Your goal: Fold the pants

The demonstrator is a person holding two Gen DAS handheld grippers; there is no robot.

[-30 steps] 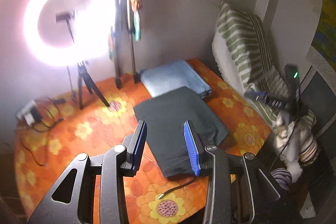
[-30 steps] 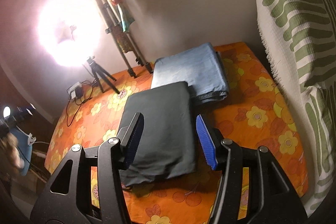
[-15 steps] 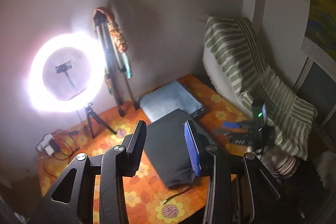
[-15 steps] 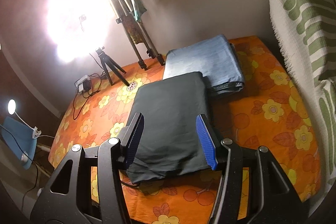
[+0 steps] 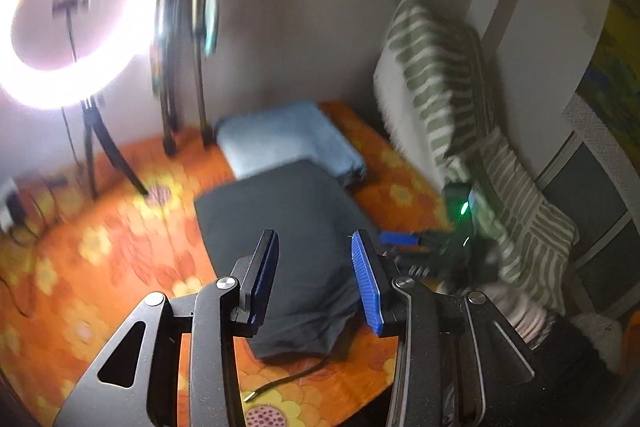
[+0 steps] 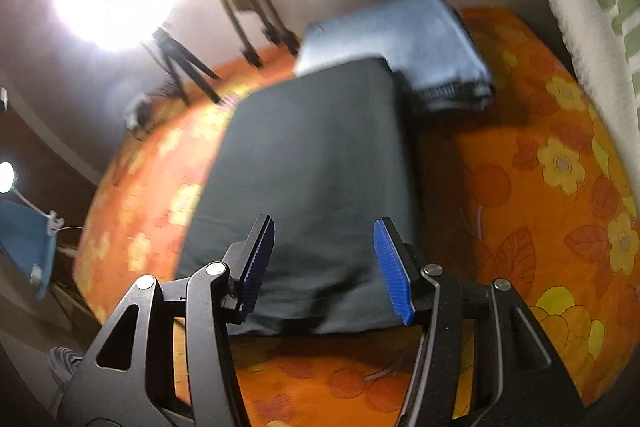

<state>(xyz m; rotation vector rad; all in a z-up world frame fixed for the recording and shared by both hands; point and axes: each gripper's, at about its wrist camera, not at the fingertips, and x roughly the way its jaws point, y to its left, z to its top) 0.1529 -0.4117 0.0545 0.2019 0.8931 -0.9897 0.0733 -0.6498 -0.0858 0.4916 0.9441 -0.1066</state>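
Dark folded pants (image 5: 288, 227) lie flat on the orange flowered bed cover (image 5: 100, 267); they also show in the right wrist view (image 6: 316, 163). Folded light blue jeans (image 5: 284, 135) lie behind them, touching their far end, and also show in the right wrist view (image 6: 400, 39). My left gripper (image 5: 314, 279) is open and empty, above the near end of the dark pants. My right gripper (image 6: 324, 263) is open and empty, above the same near end. The right gripper shows at the right of the left wrist view (image 5: 404, 239).
A lit ring light on a tripod (image 5: 72, 7) stands at the back left. A second tripod (image 5: 188, 39) stands by the wall. A green striped pillow (image 5: 436, 83) leans at the right. A thin cable (image 5: 284, 383) lies near the bed's front edge.
Both grippers have dropped closer to the dark pants' near end. The views are blurred from the motion. Both grippers stay open.
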